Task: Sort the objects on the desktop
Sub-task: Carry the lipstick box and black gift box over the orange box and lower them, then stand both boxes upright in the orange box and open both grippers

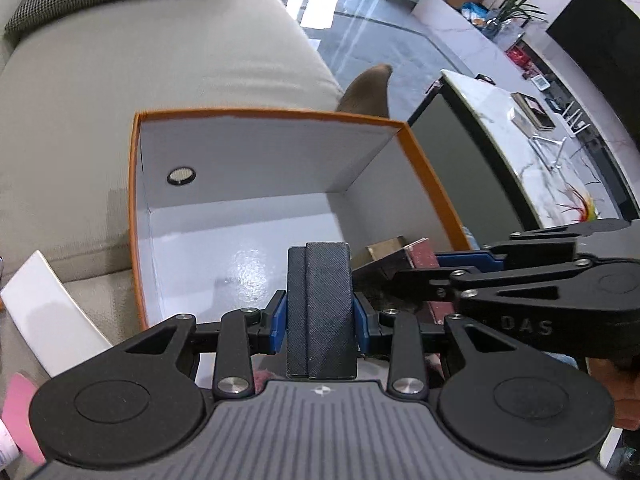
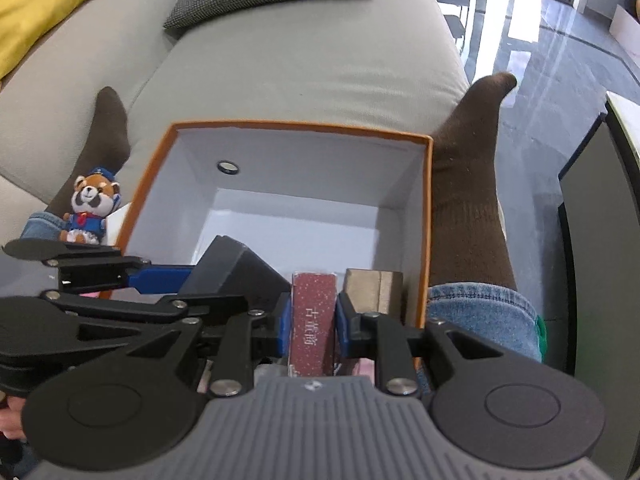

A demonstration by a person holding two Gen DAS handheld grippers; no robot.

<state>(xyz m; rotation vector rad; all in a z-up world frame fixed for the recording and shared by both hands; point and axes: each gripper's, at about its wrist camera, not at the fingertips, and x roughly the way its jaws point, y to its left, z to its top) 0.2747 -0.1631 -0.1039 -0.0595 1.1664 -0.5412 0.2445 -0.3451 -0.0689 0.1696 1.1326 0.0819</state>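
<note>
Two gripped boxes [image 1: 321, 308] [image 2: 313, 320] over carton [image 2: 427, 216]

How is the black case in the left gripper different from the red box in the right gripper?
The black case is dark with a fine woven texture and no print; the red box is speckled dark red with pale characters along it. The black case looks wider between its fingers than the red box. Each is clamped in a gripper, left gripper and right gripper, over the orange box.
</note>
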